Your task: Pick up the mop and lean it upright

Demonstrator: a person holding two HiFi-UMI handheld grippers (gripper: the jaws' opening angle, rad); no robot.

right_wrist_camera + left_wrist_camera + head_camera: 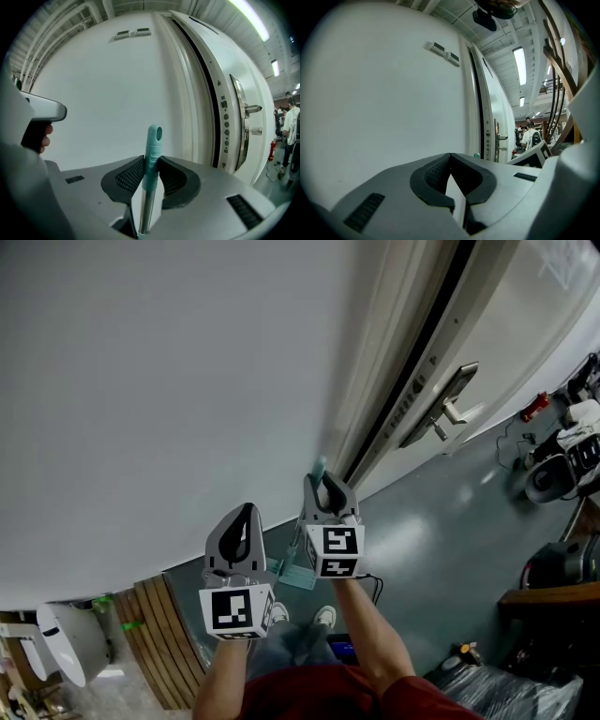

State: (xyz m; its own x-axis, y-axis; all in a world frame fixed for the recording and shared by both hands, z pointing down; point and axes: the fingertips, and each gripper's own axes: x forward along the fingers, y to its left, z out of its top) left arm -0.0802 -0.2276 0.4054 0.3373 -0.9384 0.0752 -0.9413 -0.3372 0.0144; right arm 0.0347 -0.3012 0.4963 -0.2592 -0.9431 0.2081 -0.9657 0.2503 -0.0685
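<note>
While the right gripper (151,161) is clamping ribbed black pads (130,177) on the mop (153,140), at its rounded teal plastic grip, upright at lower centre above a shiny metal shaft, the left gripper (450,157) is sitting closed, empty. A smooth white wall (108,89) and metal-handled door (234,56) are filling the background.

Your left gripper (450,155) has its fingers (435,174) closed tip to tip with nothing between them, aimed at the white wall (384,103) left of the door (493,117). Two small wall plates (444,52) sit high up just left of the door frame, a small teal tip (476,155) shows just left of the door's foot, and people (529,136) stand far off to its right.
</note>
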